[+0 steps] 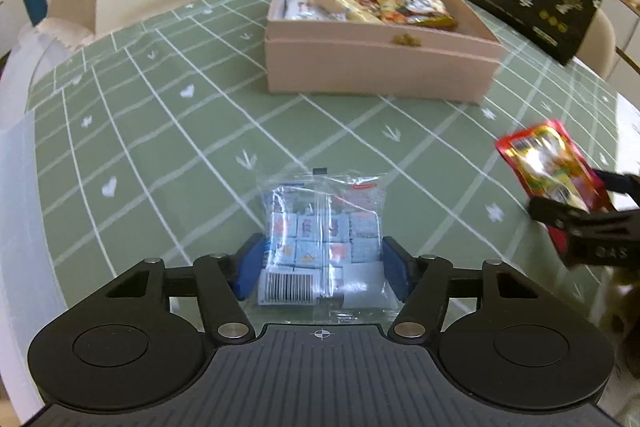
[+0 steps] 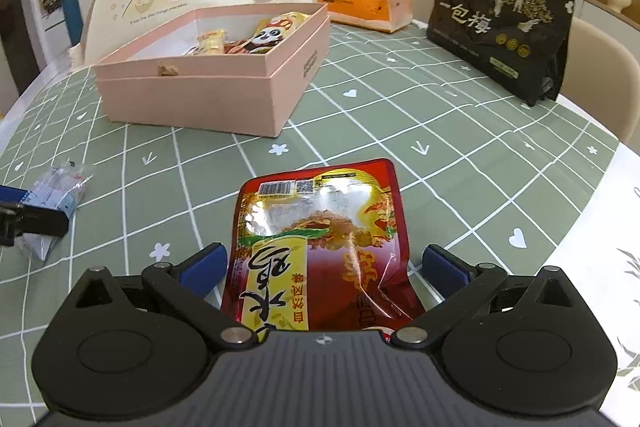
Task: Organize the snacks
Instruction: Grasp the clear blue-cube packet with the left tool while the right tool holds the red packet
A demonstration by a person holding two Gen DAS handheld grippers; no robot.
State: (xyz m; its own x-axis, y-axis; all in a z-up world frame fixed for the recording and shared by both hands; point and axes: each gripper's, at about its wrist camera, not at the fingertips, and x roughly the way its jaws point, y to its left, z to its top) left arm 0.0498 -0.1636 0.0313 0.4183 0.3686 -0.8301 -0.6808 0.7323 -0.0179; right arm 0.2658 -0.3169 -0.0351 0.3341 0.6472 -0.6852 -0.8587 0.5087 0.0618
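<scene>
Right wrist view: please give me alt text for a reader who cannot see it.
A red snack pouch lies on the green grid tablecloth between the open fingers of the right gripper, whose blue pads do not press on it. Beyond stands an open pink box holding snacks; the left gripper shows at the left edge by a clear packet.

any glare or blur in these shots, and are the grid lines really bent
Left wrist view: the red snack pouch at the right edge is motion-blurred, and the clear candy bag shows glare. Right wrist view: sharp, with glare on the pouch. Both views: fisheye bends the tablecloth grid.
</scene>
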